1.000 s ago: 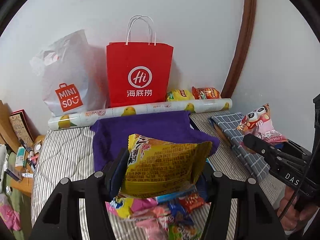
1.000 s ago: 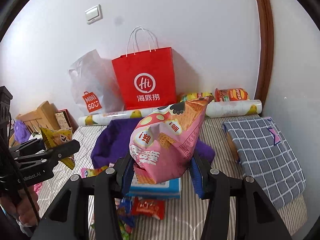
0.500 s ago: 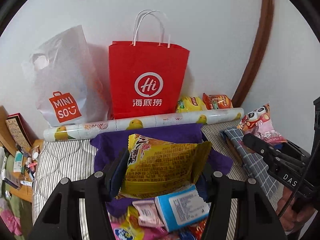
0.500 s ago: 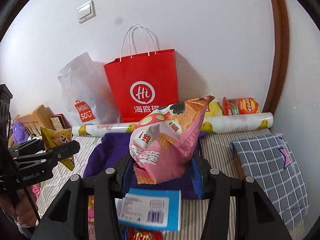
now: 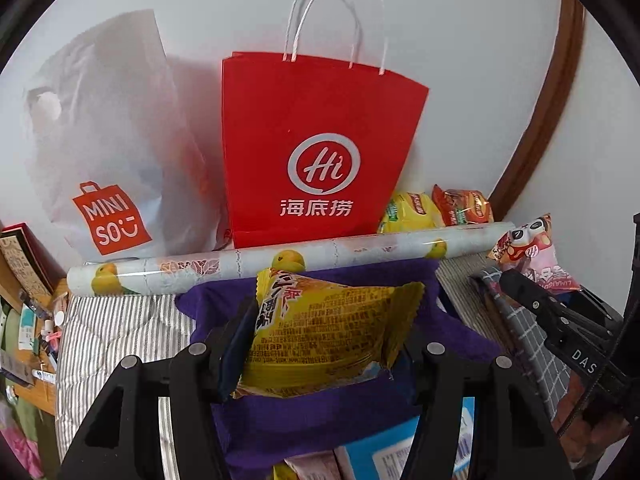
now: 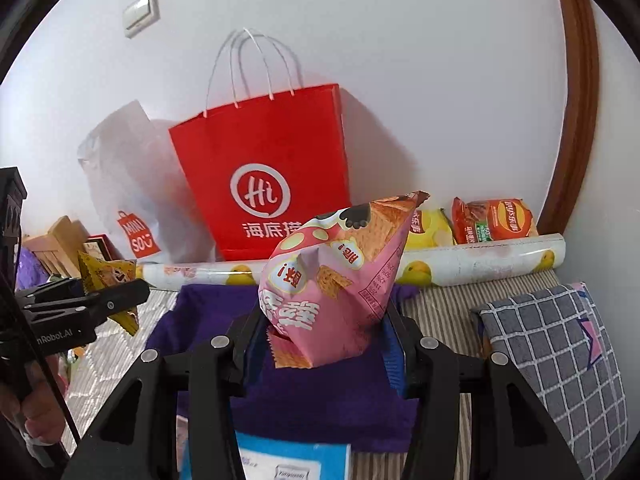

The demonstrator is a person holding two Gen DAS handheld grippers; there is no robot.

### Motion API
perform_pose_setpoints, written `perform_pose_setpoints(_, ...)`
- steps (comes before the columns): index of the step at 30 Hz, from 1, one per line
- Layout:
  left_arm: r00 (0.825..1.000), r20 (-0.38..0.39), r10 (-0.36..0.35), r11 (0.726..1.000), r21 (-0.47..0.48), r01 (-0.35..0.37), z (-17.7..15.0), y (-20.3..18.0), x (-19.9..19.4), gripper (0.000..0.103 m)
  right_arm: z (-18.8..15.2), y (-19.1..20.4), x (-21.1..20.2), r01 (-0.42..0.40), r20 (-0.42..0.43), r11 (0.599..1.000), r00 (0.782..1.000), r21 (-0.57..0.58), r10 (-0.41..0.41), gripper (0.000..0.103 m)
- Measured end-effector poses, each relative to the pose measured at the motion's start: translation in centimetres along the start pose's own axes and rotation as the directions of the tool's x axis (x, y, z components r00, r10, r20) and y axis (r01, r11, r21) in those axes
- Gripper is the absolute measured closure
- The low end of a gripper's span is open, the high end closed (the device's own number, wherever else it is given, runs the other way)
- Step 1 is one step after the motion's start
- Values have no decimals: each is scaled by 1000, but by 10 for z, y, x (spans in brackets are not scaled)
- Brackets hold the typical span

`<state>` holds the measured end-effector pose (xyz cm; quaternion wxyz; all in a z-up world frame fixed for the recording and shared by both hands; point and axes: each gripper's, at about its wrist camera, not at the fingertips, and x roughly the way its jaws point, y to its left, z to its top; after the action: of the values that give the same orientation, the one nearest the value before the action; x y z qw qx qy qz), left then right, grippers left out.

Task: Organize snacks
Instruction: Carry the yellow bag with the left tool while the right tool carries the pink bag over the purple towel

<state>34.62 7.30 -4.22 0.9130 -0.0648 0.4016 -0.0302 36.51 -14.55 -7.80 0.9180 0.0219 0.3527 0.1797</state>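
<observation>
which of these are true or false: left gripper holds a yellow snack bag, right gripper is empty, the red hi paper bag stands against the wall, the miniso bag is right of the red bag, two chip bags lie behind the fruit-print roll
1. The left gripper holds a yellow snack bag. True.
2. The right gripper is empty. False: it is shut on a pink snack bag.
3. The red Hi paper bag stands against the wall. True.
4. The white Miniso bag is right of the red bag. False: it is on its left.
5. Two chip bags lie behind the fruit-print roll. True.

Bright, even light, soft wall shadows, sharp focus, fisheye-bent edges.
</observation>
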Motion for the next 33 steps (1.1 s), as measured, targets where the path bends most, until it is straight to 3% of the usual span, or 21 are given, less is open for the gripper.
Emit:
perform_pose_setpoints(11, 996, -82, 39, 999, 8, -38, -7, 10, 46, 45, -19, -22, 64, -50, -94, 997, 994, 66, 56, 54)
perform_pose_setpoints(16, 992, -128, 17, 1000, -3, -18, -13, 12, 63, 45, -27, -22, 65, -41, -83, 999, 996, 30, 43, 54)
perform_pose_setpoints(25, 989, -131, 70, 998, 17, -68, -15, 11, 71, 45, -40, -34, 80, -30, -128, 998, 991, 48, 35, 54)
perform_pose_setpoints(33, 985, -158, 65, 998, -15, -68, -14, 19, 80, 45, -47, -34, 90, -11, -158, 999, 987, 34, 16, 54)
